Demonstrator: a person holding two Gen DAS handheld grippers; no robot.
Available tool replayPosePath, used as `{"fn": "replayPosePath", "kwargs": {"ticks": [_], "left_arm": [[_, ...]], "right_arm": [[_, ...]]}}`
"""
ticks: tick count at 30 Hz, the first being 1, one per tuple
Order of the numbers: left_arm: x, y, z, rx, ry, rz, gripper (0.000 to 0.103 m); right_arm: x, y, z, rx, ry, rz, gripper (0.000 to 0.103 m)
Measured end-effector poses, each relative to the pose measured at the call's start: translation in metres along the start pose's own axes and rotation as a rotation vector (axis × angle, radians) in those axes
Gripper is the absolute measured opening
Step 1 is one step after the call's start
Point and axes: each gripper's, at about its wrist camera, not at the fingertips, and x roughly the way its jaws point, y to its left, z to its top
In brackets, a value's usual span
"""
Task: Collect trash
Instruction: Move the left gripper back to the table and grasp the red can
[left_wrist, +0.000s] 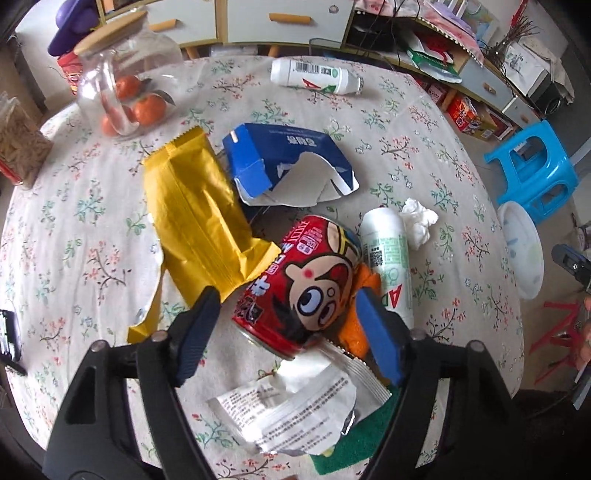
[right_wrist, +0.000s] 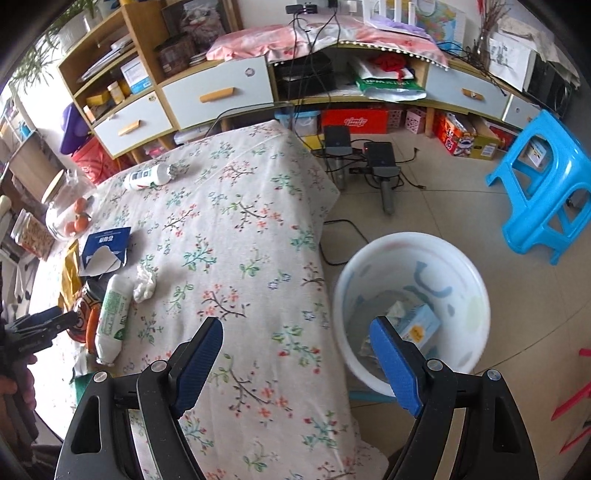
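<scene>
Now poised over the clutter with the left gripper (left_wrist: 287, 293) pointing steeply down, jaws apart and set on either side of the red can (left_wrist: 303, 273) lying on its side between the pads; seemingly a sliver of gap at the left pad, so not yet clamped. Just right of the can, close against the right pad, a white bottle (left_wrist: 388, 266) lying flat, with something orange (left_wrist: 354, 332) tucked beneath both. Nearer than the fingertips, a torn white wrapper (left_wrist: 291, 410); ahead and to the left, a yellow wrapper (left_wrist: 192, 206); straight ahead, a crushed blue carton (left_wrist: 284, 155); ahead to the right beyond the bottle, a crumpled tissue (left_wrist: 419, 219); far ahead, a second white bottle (left_wrist: 314, 75). Off to the other side, the right gripper (right_wrist: 295, 324) wide open and empty, straddling the edge of the floral tablecloth (right_wrist: 240, 221), with the white bin (right_wrist: 406, 236) on the floor behind its right finger and some rubbish already inside. Judged as the grasp stage of one pick, with most of the trash not yet collected. Next, most likely: close squarely across the can's round body, keep the right pad off the bottle, lift clear, then carry rightward to the bin. Worth guarding against the can rolling out of the pads.
</scene>
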Motion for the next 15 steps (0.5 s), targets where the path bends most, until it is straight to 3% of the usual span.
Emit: {"fn": "replayPosePath", "kwargs": {"ticks": [9, 15], "left_arm": [[0.024, -0.006, 0.008, 0.084, 0.043, -0.017, 0.07], [0.023, -0.006, 0.007, 0.084, 0.024, -0.018, 0.07]], "right_arm": [[0.016, 0.035, 0.004, -0.045, 0.025, 0.014, 0.083], [0.032, 0.067, 0.002, -0.091, 0.054, 0.03, 0.083]]}}
